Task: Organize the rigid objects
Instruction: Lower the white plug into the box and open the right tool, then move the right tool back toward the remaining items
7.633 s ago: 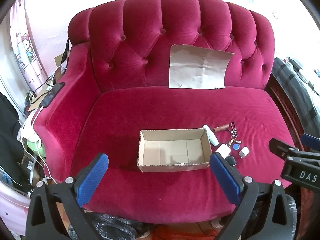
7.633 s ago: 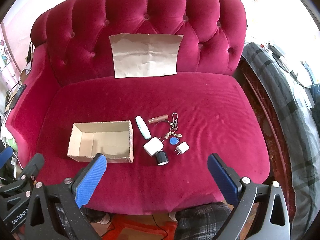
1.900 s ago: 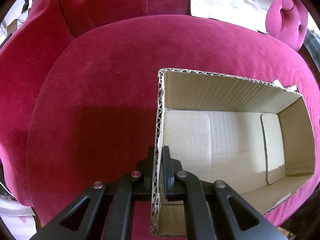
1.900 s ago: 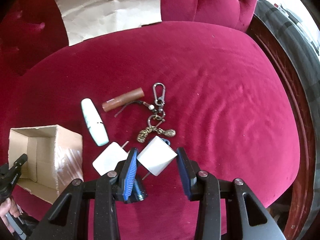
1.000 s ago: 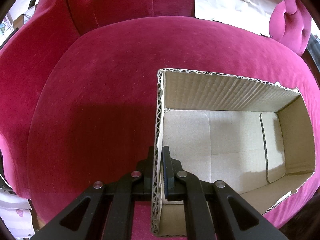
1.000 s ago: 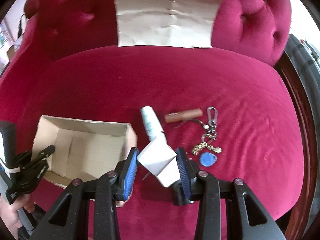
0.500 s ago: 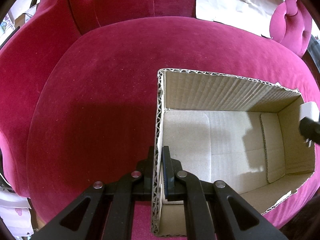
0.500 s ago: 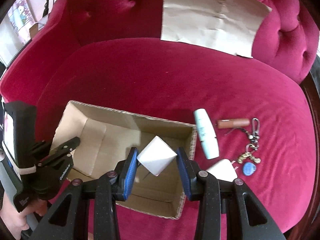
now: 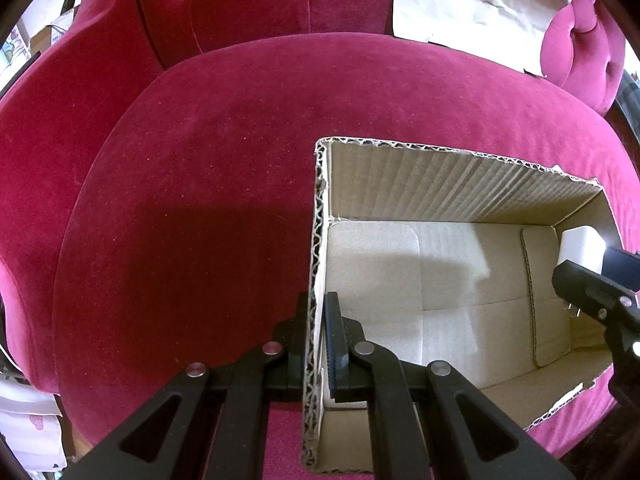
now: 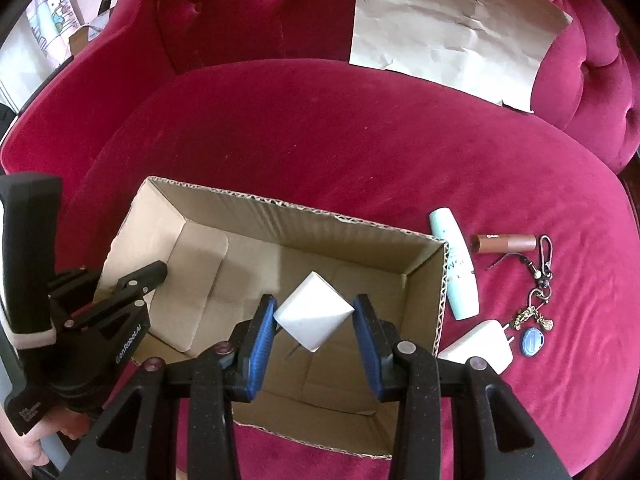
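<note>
An open cardboard box (image 10: pixel 360 232) sits on the red sofa seat; it also shows in the left wrist view (image 9: pixel 460 184). My left gripper (image 9: pixel 318 312) is shut on the box's left end wall. My right gripper (image 10: pixel 314 320) is shut on a small white charger cube (image 10: pixel 314 316) and holds it above the box's inside, near its right end. The cube also shows in the left wrist view (image 9: pixel 580 250). On the seat right of the box lie a white tube (image 10: pixel 456 268), a brown tube (image 10: pixel 504 243), a keychain (image 10: pixel 540 284) with a blue tag (image 10: pixel 533 342), and a bigger white charger (image 10: pixel 480 346).
A creased sheet of brown paper (image 10: pixel 452 24) leans on the sofa back (image 10: pixel 240 8). The sofa armrest (image 10: pixel 60 108) rises left of the box. The seat's front edge runs just below the box.
My right gripper has carried the white charger cube left from the pile to above the box's inside. My left gripper has kept its hold on the box wall.
</note>
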`<state>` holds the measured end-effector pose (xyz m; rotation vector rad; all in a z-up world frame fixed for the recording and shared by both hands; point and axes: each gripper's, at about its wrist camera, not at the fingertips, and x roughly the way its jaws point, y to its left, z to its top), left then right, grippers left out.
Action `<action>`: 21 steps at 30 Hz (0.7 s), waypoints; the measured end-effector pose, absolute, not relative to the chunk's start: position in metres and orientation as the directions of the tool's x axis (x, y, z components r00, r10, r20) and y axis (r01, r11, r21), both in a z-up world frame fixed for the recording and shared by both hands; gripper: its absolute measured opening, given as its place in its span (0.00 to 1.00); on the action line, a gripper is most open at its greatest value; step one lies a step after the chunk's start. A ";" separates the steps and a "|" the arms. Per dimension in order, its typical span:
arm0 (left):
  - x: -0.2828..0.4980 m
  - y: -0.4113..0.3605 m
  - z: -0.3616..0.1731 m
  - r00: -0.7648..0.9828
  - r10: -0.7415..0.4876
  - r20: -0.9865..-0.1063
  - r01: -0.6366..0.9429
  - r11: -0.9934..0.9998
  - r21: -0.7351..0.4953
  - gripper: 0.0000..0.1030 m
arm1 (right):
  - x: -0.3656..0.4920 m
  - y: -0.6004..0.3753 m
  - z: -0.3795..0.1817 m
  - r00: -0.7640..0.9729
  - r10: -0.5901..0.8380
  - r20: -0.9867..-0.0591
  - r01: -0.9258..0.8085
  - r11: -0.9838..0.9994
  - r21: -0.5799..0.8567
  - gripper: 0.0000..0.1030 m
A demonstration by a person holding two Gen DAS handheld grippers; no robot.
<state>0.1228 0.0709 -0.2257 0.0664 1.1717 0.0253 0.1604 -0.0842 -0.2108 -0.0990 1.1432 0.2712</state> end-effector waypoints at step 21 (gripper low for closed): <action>0.123 0.067 -0.227 0.391 0.061 -0.918 0.015 0.997 0.073 0.06 | 0.152 -0.071 -0.196 0.476 0.125 -0.870 -0.320 0.947 -0.039 1.00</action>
